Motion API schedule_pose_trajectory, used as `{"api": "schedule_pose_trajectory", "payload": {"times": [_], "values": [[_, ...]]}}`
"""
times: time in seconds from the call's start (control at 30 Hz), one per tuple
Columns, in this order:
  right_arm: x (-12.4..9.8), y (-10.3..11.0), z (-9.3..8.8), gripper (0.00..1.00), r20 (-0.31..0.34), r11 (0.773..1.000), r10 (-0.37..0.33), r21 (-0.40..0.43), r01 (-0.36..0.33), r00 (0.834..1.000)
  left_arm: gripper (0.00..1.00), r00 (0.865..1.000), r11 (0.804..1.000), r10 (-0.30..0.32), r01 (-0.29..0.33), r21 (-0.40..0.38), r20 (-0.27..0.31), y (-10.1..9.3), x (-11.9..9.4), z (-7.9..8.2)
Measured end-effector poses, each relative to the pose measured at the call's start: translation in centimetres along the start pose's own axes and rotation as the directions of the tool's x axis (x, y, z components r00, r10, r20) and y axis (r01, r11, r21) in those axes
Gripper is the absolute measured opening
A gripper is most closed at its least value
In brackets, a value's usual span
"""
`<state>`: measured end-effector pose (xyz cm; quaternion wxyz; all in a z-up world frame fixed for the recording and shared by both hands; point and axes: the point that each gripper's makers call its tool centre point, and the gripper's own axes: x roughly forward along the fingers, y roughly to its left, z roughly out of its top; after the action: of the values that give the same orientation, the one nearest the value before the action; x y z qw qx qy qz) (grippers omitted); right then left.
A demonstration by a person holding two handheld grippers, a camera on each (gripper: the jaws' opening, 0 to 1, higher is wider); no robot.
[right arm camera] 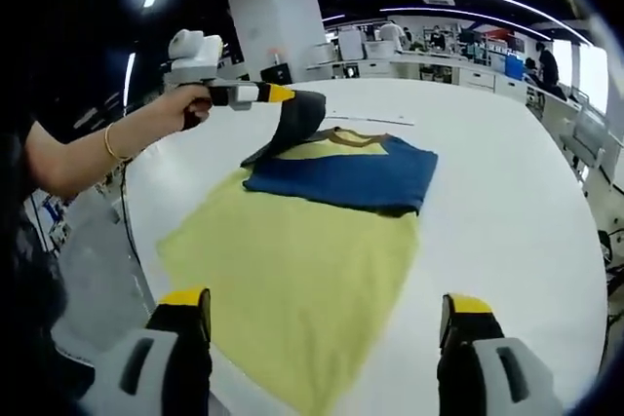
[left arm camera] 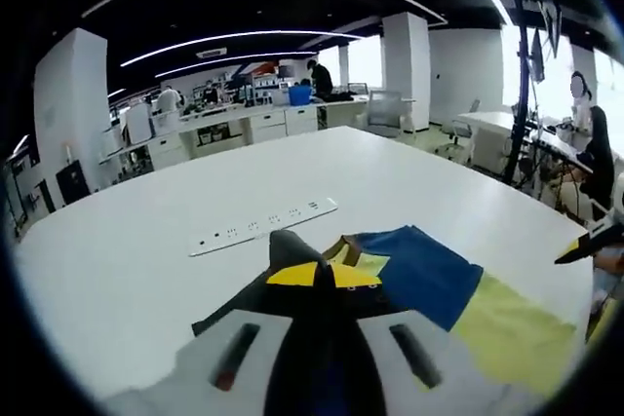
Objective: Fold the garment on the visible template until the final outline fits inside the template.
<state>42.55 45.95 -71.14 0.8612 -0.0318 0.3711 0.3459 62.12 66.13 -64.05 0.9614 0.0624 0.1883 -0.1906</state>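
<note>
White desk (right arm camera: pixel 507 192) carries everything. Yellow template (right arm camera: pixel 292 270) lies flat on it; the garment (right arm camera: pixel 346 174), blue with a yellow collar, rests folded on the template's far end. White power strip (left arm camera: pixel 263 225) sits on the desk just beyond the garment. Left gripper (right arm camera: pixel 292 114), held in a hand (right arm camera: pixel 175 109), has its fingers closed, pinching a dark corner of the garment and lifting it. Right gripper (right arm camera: pixel 327 323) hovers near the template's near edge, fingers spread wide, holding nothing.

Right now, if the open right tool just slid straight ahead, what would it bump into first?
Most likely the yellow cloth lying flat on the table: it spreads right between and ahead of the right tool. Beyond it sits the folded blue part. Depth is hard to judge here.
</note>
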Motion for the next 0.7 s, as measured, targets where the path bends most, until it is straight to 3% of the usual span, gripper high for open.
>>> {"api": "schedule_pose_trajectory", "payload": {"times": [0.3, 0.7], "values": [[0.2, 0.1, -0.7, 0.98, -0.011, 1.000, 0.008, 0.019, -0.008, 1.000, 0.00, 0.997, 0.997, -0.079, 0.079, 0.002, 0.013, -3.2, 0.6, -0.2], [0.5, 0.2, -1.0, 0.98, -0.023, 1.000, 0.015, 0.022, -0.014, 1.000, 0.00, 0.983, 0.983, -0.179, 0.180, 0.044, -0.036, -7.7, 0.3, -3.2]]}}
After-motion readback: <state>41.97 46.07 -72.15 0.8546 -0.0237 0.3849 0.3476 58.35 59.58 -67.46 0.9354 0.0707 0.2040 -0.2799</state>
